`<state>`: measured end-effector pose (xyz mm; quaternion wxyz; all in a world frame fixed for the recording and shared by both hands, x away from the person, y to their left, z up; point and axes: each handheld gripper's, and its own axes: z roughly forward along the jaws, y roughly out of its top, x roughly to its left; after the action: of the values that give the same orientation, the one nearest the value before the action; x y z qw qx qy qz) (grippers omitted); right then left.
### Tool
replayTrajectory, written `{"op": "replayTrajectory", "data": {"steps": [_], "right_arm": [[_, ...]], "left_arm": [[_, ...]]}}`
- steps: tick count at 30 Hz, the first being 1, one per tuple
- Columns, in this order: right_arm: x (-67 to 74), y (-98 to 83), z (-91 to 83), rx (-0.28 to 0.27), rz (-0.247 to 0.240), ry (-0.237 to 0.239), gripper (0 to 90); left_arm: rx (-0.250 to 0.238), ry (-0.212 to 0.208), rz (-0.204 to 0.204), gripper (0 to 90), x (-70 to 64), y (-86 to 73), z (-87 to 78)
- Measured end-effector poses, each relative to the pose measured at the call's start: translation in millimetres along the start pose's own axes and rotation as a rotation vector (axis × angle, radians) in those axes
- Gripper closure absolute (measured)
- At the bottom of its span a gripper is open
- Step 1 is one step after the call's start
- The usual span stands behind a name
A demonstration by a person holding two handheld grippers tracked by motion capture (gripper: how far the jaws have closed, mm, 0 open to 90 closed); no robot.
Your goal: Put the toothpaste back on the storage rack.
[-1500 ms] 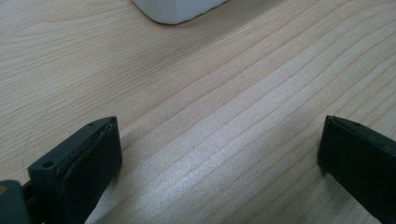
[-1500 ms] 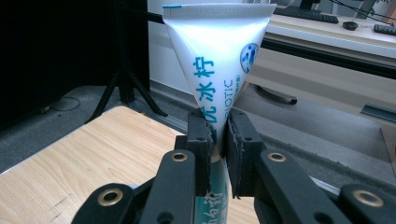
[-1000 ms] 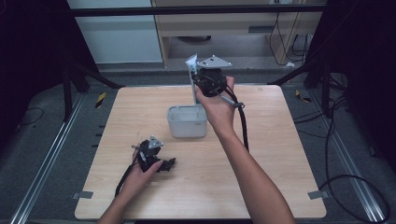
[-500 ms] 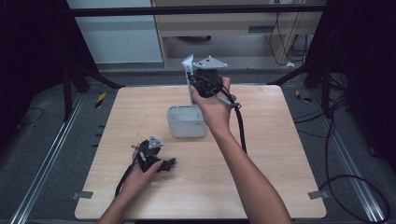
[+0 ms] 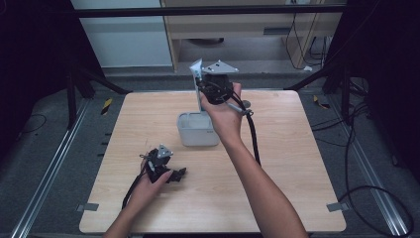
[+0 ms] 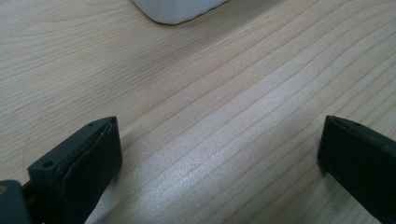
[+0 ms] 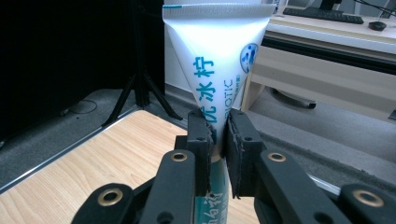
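A white tube (image 7: 215,56) with blue lettering stands upright, crimped end up, and my right gripper (image 7: 220,133) is shut on its lower half. In the high view the right gripper (image 5: 202,90) holds the tube (image 5: 197,69) in the air over the back edge of a pale grey open container (image 5: 197,130) at the table's middle. My left gripper (image 5: 178,174) rests low on the wooden table (image 5: 297,173) at the front left, held by a hand. In its own view the left gripper (image 6: 219,154) stands open over bare wood, with the container's corner (image 6: 177,9) ahead.
Beyond the table's far edge stand a low wooden shelf unit (image 5: 257,25) and black stand legs (image 5: 94,79). Cables (image 5: 366,148) lie on the grey floor at the right. A cable (image 5: 252,134) trails from the right gripper across the table.
The right hand with the tube has shifted slightly to the left. The left hand and its gripper have stayed where they were.
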<state>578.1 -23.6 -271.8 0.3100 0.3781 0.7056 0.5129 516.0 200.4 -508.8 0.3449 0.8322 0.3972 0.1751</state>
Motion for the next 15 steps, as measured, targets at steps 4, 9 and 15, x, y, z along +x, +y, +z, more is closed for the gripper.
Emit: {"op": "replayTrajectory", "data": {"steps": [4, 9, 15], "right_arm": [[2.7, -1.7, 2.3, -0.001, 0.004, 0.004, 80.8], [5.1, -3.6, 4.3, 0.003, 0.006, 0.012, 80.8], [6.8, -6.2, 5.6, 0.006, 0.007, 0.017, 80.8]], "left_arm": [[0.000, 0.000, 0.000, 0.0, 0.0, 0.0, 0.0], [0.000, 0.000, 0.000, 0.0, 0.0, 0.0, 0.0], [0.000, 0.000, 0.001, 0.0, 0.1, 0.0, 0.0]]}}
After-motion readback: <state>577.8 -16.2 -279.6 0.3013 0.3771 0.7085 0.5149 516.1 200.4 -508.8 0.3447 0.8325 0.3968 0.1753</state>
